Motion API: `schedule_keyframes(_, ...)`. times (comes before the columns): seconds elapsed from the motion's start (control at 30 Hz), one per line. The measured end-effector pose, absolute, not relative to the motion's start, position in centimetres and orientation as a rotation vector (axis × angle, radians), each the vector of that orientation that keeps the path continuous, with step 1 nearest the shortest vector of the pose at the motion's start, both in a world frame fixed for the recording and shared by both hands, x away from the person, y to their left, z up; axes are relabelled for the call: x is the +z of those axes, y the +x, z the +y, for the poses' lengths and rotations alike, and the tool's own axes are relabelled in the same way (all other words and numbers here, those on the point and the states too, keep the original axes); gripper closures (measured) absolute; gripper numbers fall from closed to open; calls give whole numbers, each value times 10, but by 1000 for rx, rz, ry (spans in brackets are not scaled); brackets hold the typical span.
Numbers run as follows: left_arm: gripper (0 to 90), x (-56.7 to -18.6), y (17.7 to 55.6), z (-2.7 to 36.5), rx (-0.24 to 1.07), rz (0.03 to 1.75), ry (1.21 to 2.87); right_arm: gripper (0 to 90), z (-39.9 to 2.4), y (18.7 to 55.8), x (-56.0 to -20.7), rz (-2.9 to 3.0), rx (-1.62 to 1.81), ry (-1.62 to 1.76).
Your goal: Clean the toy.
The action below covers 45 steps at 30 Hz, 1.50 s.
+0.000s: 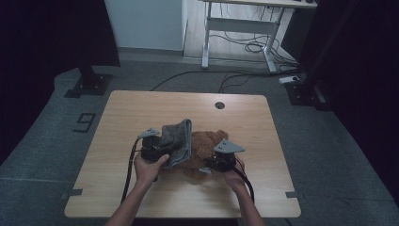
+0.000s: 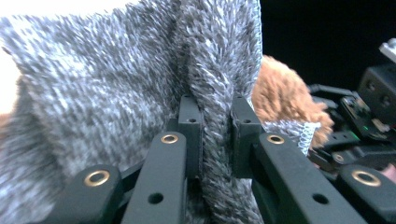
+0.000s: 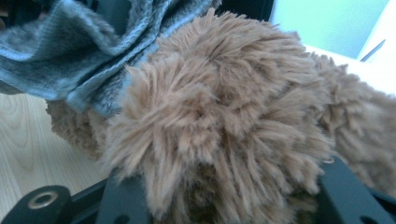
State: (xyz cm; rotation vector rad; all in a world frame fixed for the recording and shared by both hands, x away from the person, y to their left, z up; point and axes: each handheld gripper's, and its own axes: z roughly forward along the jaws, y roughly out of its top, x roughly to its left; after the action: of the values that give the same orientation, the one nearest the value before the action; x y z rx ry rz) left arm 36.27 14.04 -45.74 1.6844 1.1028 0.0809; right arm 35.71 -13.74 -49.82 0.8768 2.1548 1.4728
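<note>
Where the high view looks down on the wooden table point(image 1: 141, 108), the left gripper point(image 1: 157, 147) and the right gripper point(image 1: 214, 165) sit close together near the table's middle, each held by a hand coming up from the near edge; between them lies a brown plush toy point(image 1: 204, 143), and a grey towel point(image 1: 179, 136) rises from the left gripper and drapes over the toy's side nearest it; from this height the jaws of both grippers are hidden under cloth and fur.

The left gripper view supplies what the high view cannot: the left gripper point(image 2: 212, 130) has its jaws drawn in against a fold of the grey towel point(image 2: 116, 93), pinching the fuzzy cloth between them, and the rest of the towel stands up ahead of the jaws; beyond the towel, to one side, the brown plush toy point(image 2: 285, 102) peeks out, with the right gripper point(image 2: 369, 116) just past it.

The right gripper view gives the opposite side: the brown plush toy point(image 3: 224, 121) bulges directly in front of the right gripper point(image 3: 219, 196), its fur spilling over the space between the jaws; the jaws flank the fur, yet whether they press it I cannot tell; the grey towel point(image 3: 70, 51) lies across the toy's far upper side, and bare table point(image 3: 28, 140) shows beside the jaw.
</note>
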Motion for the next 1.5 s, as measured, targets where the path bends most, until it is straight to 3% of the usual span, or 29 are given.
schedule_keyframes(0.23,770,-445,366,132,157,1106,1728,550,-150,355,-511,2132,1473,911)
schedule_keyframes(0.57,763,-428,383,39,175,1020,1880,550,-148,349,-513,2116,1454,876)
schedule_keyframes(0.7,766,-438,384,23,213,1018,1945,549,-151,348,-517,2123,1430,883)
schedule_keyframes(1.03,780,-442,374,70,272,1099,1930,549,-156,345,-523,2120,1437,909)
schedule_keyframes(1.5,782,-457,359,175,332,1241,1807,545,-161,343,-525,2108,1462,929)
